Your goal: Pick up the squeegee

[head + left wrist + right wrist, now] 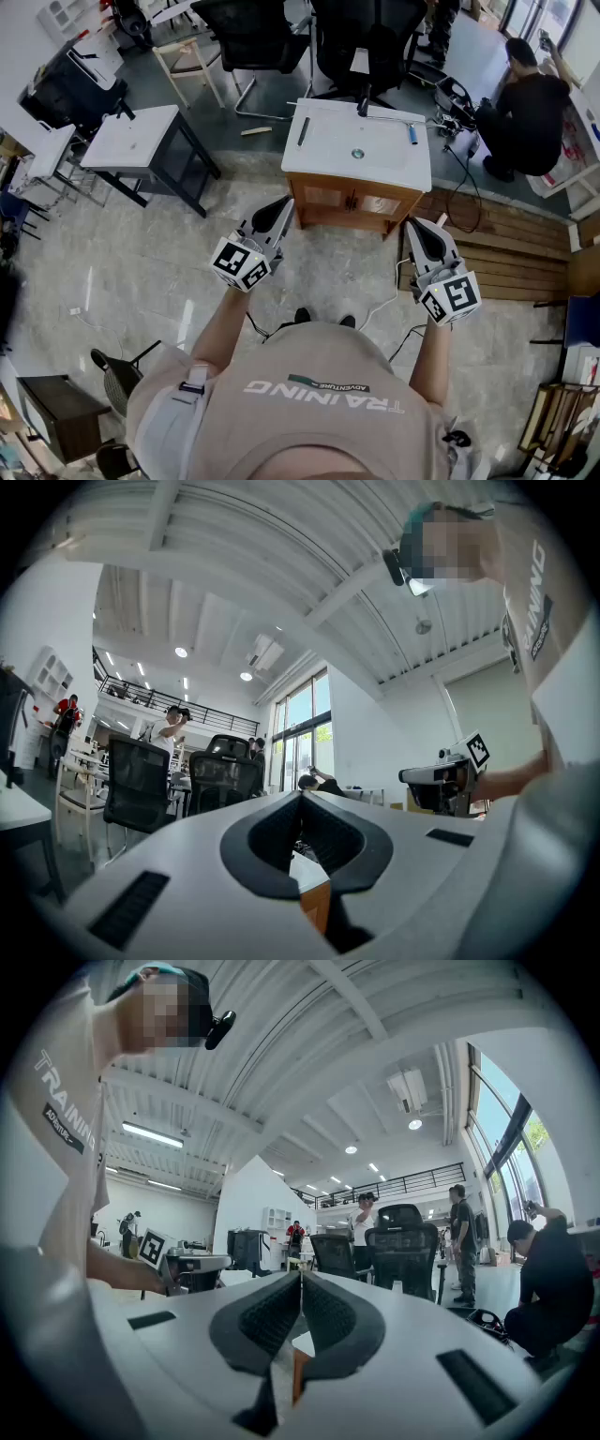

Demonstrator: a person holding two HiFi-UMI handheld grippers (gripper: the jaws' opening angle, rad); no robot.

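A white sink counter [328, 159] on a wooden cabinet stands ahead of me. A slim dark tool [303, 130] lies at its left and a blue-handled tool [412, 134] at its right; I cannot tell which is the squeegee. My left gripper [281, 212] is shut and empty, held in the air short of the cabinet's left front corner. My right gripper [419, 231] is also shut and empty, just off the right front corner. In the left gripper view the jaws [302, 795] are pressed together. The right gripper view shows the same, pads [301, 1277] touching with nothing between.
A faucet [366, 109] and drain [357, 153] are on the counter. Office chairs [361, 37] stand behind it. A white table [131, 139] is at the left. A person in black [525, 103] crouches at the far right. Wooden boards [506, 244] lie right of the cabinet.
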